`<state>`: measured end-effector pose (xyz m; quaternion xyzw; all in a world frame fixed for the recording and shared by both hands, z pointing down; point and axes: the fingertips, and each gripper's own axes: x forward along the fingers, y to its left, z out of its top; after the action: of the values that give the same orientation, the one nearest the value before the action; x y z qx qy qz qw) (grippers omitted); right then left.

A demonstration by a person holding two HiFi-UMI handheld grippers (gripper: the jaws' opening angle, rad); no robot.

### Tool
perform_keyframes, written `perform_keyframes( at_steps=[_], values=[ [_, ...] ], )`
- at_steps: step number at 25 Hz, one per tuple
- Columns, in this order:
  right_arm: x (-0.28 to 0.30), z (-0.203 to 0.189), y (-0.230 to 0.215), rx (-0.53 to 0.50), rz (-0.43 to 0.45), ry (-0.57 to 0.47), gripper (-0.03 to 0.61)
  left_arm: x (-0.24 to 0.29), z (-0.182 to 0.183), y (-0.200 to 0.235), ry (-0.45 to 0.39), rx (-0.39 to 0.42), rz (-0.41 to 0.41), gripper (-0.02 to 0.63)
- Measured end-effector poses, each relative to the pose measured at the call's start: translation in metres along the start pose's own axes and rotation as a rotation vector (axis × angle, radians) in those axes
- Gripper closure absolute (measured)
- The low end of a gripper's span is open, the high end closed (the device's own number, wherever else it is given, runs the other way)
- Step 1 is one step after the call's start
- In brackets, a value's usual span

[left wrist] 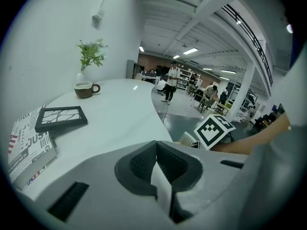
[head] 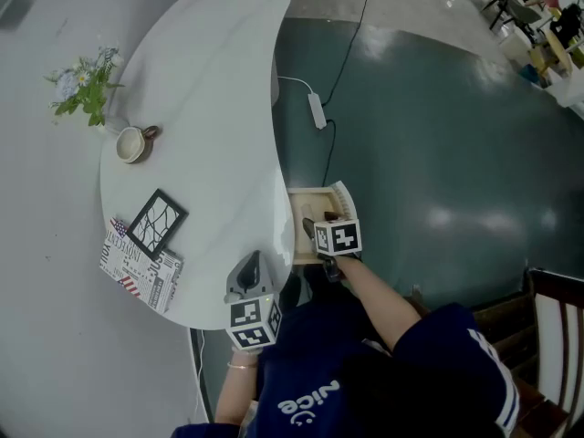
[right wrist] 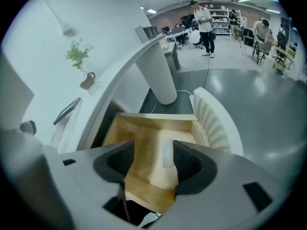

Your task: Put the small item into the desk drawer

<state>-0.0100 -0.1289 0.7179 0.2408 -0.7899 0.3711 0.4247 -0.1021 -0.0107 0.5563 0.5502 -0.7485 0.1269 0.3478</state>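
The desk drawer stands pulled out under the white desk, showing its pale wooden floor and ribbed white front. A small whitish oblong item lies on the drawer floor, close beside the right-hand pad. My right gripper hovers over the drawer with its jaws wide apart and no pad pressing on the item. In the head view this right gripper sits just above the drawer. My left gripper rests at the desk's near edge, pads together and empty.
On the desk stand a cup, a small plant, a black picture frame and a printed booklet. A cable with a power adapter lies on the floor. The desk's round leg rises behind the drawer. A chair is at the right.
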Motion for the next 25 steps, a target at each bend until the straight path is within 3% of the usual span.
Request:
perform_keyframes(
  at_steps=[17, 25],
  values=[
    [-0.094, 0.023, 0.038, -0.083, 0.013, -0.257, 0.324, -0.001, 0.014, -0.024, -0.064, 0.056, -0.11, 0.609],
    [-0.139, 0.032, 0.052, -0.095, -0.032, -0.383, 0.324, 0.0, 0.02, -0.034, -0.087, 0.085, -0.168, 0.609]
  ],
)
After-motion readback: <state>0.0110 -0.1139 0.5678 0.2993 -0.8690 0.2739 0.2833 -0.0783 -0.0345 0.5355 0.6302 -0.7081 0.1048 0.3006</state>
